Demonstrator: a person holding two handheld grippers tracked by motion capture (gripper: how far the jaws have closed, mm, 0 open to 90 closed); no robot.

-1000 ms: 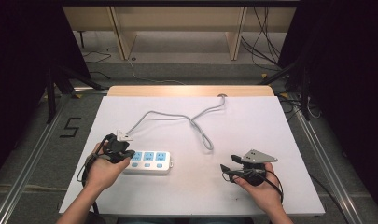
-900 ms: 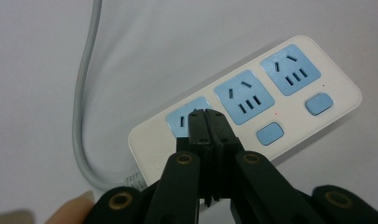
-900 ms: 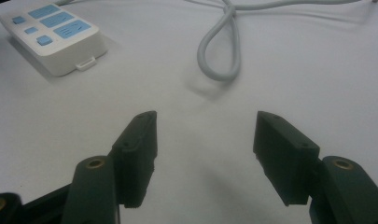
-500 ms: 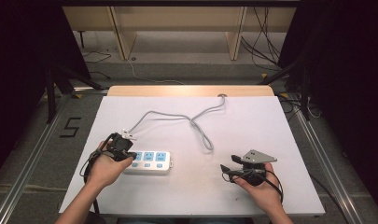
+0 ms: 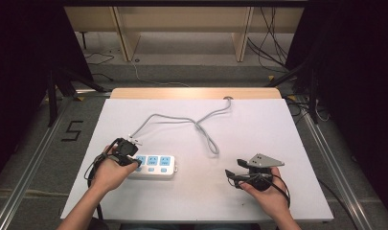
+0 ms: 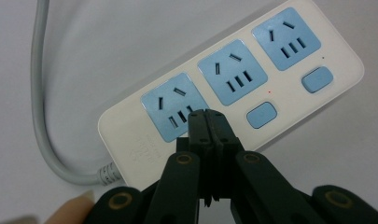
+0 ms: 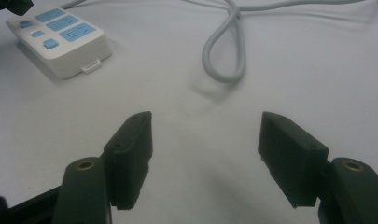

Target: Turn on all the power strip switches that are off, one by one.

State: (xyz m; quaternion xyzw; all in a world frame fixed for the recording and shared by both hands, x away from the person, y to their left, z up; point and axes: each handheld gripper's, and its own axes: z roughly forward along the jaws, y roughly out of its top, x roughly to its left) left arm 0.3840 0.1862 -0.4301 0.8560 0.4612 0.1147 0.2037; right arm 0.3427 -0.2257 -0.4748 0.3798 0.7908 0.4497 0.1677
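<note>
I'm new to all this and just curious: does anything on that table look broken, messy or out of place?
Nothing looks broken or spilled. The white power strip lies flat and intact; its grey cable wanders in loose loops across the table. The left gripper, jaws shut, hovers over one end socket.

Left side: we find the power strip (image 5: 153, 166) lying near the table's (image 5: 287, 143) front-left, and the left gripper (image 6: 206, 122), jaws closed together, sits right over its nearest socket, blocking that end.
Middle: we see the grey cord (image 5: 201, 127) looping from the strip's left end across the table to the far edge; its hanging loop (image 7: 224, 51) lies between the two grippers.
Right side: the right gripper (image 7: 205, 140), jaws spread wide, has bare white tabletop ahead of it up to that loop.
Front edge: we see clear surface between the strip and the right hand (image 5: 268, 194).
</note>
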